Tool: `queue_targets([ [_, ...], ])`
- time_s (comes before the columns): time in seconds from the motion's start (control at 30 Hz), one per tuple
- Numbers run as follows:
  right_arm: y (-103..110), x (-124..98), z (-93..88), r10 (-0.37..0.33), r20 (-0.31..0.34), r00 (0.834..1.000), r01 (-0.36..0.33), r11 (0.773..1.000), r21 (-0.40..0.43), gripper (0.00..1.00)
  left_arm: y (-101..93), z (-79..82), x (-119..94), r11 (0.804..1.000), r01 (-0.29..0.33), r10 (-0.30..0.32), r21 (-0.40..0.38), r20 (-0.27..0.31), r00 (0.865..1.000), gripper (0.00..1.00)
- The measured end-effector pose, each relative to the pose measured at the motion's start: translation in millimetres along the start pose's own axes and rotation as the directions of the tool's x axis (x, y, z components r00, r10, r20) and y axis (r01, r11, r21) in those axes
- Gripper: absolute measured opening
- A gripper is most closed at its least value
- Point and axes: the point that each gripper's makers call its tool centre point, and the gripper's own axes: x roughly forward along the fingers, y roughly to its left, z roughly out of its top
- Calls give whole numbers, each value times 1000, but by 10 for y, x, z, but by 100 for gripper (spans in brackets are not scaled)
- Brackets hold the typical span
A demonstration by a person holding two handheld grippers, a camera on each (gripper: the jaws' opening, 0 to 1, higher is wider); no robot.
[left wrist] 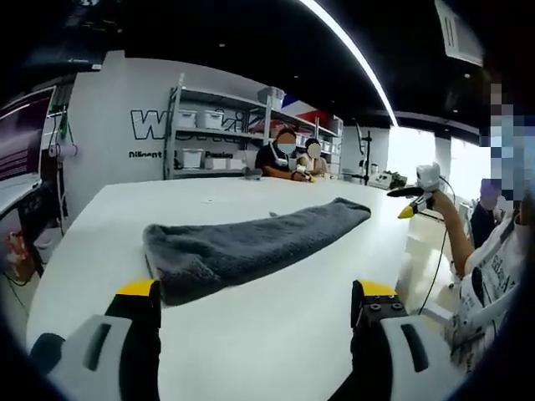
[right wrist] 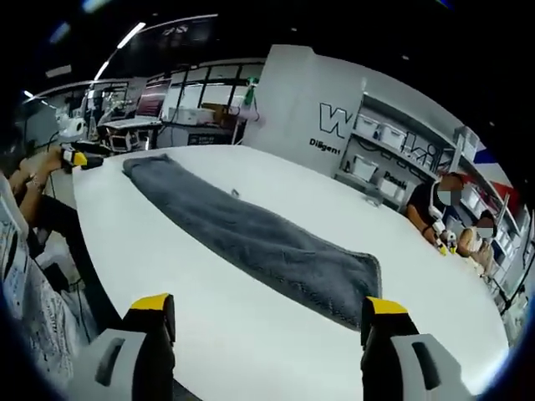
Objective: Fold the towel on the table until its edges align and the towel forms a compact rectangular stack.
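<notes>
A dark grey towel (left wrist: 251, 242) lies on the white table (left wrist: 251, 351) as one long narrow strip, folded lengthwise. In the left gripper view its thick near end sits just beyond my left gripper (left wrist: 257, 291), which is open and holds nothing. My right gripper (left wrist: 411, 209) hovers off the strip's far end, at the table's right edge. The right gripper view looks along the towel (right wrist: 251, 234) from the other end, where my right gripper (right wrist: 269, 304) stands open and bare above the table (right wrist: 251, 359), short of the towel's near corner. The left gripper (right wrist: 77, 158) shows far left.
Two people (left wrist: 288, 157) sit at the far end of the table. Shelves with white boxes (left wrist: 209, 138) line the wall behind. The person holding the grippers (left wrist: 493, 276) stands at the table's long side. Desks and screens (right wrist: 134, 121) fill the room beyond.
</notes>
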Motion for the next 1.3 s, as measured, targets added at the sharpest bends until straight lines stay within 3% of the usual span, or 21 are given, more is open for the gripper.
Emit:
queue_targets([
  [0.23,165,-30,160,5,39,999,-3,999,-51,99,76,-65,21,999,-24,23,-22,-27,999,99],
  [0.4,579,-50,231,45,76,996,-37,994,-103,99,175,-65,60,998,-40,39,-39,-40,998,98],
  [0.6,801,-54,196,67,71,995,-56,988,-144,99,364,-102,158,998,-57,59,23,-90,994,82],
  [0.73,855,-56,142,72,62,995,-62,987,-151,99,495,-117,277,998,-23,29,52,-116,993,67],
  [1.0,940,-126,33,47,27,999,-41,981,-188,99,870,-278,417,997,-62,71,53,-175,982,65],
  [1.17,1020,-159,53,58,21,998,-52,974,-220,99,851,-327,472,999,-17,23,39,-172,985,47],
  [1.3,1057,-155,81,71,23,997,-64,970,-233,99,843,-342,516,999,5,2,42,-159,987,22],
])
